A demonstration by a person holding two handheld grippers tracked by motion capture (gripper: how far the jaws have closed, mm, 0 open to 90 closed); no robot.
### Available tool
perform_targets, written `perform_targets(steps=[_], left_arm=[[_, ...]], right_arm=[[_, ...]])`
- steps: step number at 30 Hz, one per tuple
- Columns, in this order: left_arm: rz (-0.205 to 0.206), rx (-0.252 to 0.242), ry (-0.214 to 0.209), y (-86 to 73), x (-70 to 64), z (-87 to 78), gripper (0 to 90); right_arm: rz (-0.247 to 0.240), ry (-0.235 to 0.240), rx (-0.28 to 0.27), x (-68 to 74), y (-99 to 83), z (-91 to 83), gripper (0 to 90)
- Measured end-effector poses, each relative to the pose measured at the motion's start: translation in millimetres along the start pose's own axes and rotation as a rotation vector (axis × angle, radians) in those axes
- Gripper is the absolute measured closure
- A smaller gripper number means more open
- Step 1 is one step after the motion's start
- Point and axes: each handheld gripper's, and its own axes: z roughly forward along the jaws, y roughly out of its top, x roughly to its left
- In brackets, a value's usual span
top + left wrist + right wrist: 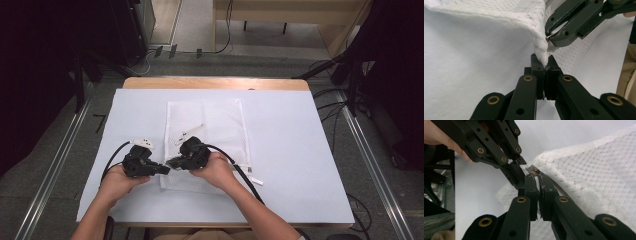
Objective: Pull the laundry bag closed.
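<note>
We saw the white mesh bag [207,135] lying flat on the white table cover [290,150], its near left corner lifted. The left gripper [545,65] had its jaws pressed together on that corner of mesh. Just beside it, the right gripper [536,176] pinched the small metal zipper pull [533,171] at the bag's edge.
</note>
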Motion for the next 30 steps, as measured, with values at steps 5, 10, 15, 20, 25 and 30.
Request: perform_targets(steps=[5, 10, 15, 20, 25, 30], left_arm=[[0.015, -0.007, -0.021, 0.1, 1.8, 0.5, 77.4], [0.023, -0.018, -0.020, -0.3, 2.5, -1.5, 74.9], [0.030, -0.013, -0.023, -0.1, 1.1, -0.3, 85.6], [0.015, 0.005, -0.025, 1.1, 0.2, -0.2, 88.0], [0.003, -0.011, -0.031, 3.0, 0.8, -3.7, 88.6], [0.000, -0.015, -0.020, 2.3, 1.5, -6.3, 88.9]], right_arm=[[-0.039, 0.009, 0.005, 4.6, 2.1, -2.8, 88.5], [-0.055, 0.008, 0.019, 4.7, 1.4, -2.8, 88.5], [-0.064, 0.023, 0.029, 6.1, 1.3, -1.7, 88.5], [-0.062, 0.029, 0.038, 5.9, 1.1, -1.2, 88.5], [-0.033, 0.025, 0.023, 0.2, -0.3, -2.8, 88.6], [-0.032, 0.008, 0.017, -2.5, -4.5, -3.5, 88.8]])
